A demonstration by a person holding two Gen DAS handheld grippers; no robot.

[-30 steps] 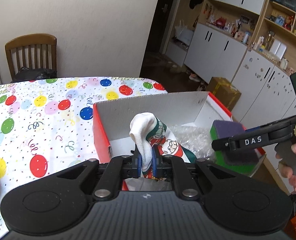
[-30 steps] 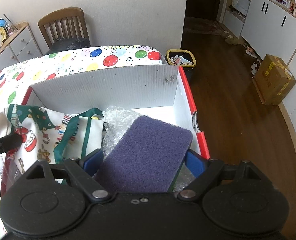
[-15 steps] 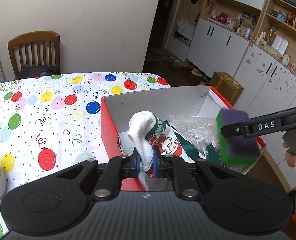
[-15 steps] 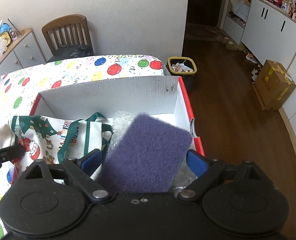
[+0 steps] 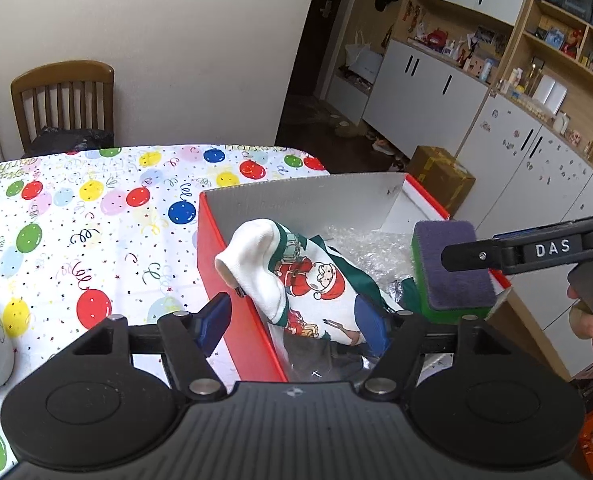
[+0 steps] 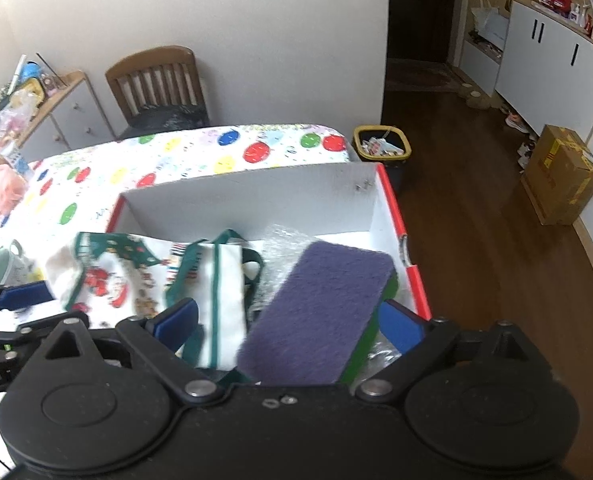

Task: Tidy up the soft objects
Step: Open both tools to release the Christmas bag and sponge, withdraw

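The left gripper [image 5: 296,322] is low in the middle of its view with its jaws opening – the blue pads stand clear on either side of the Christmas sock [image 5: 296,276], which is let go and droops over the near wall of the red box [image 5: 232,280] at centre frame. The right gripper [image 6: 288,320] is also opening; the purple-and-green sponge [image 6: 316,316] lies between its pads, and the blur hides whether they touch it. The sponge sits over the box's right end, above bubble wrap [image 5: 360,248]. The box rests on a balloon-print tablecloth [image 5: 76,216].
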